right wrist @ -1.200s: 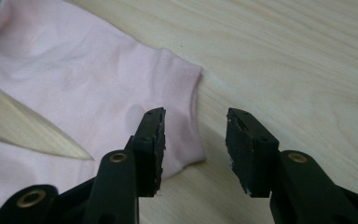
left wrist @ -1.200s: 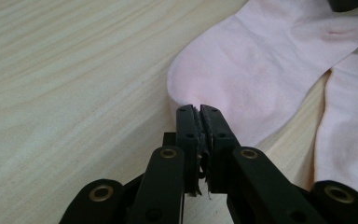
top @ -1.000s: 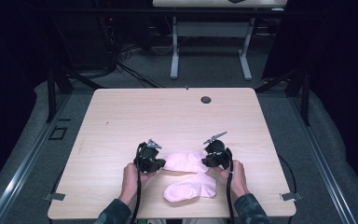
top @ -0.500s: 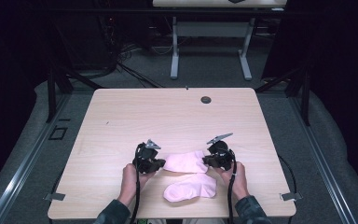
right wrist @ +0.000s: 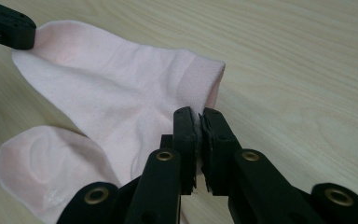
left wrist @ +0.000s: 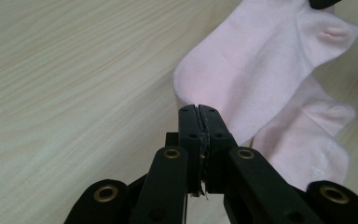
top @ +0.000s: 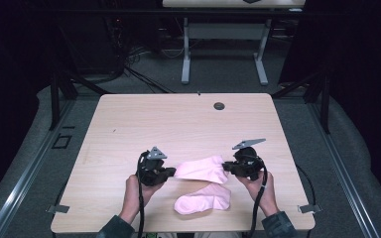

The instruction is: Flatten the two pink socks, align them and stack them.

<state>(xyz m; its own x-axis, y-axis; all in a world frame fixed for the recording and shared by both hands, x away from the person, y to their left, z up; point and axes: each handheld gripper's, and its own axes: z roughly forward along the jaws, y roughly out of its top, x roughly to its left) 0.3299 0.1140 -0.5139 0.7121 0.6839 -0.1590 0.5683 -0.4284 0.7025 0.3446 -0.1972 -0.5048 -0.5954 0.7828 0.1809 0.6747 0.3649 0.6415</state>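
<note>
Two pink socks sit low-center on the table (top: 129, 129) in the high view. Upper sock (top: 201, 168) is stretched between both grippers: left gripper (top: 167, 173) has its jaws pinched tight on the toe end, right gripper (top: 228, 166) is clamped on the cuff edge w/ fabric between the jaws. Lower sock (top: 203, 200) lies flat just below, partly under the upper sock per the left gripper view. Small dark round disc (top: 219, 105) sits near the far edge, upper center-right, well apart. Nothing btw grippers & sock.
</note>
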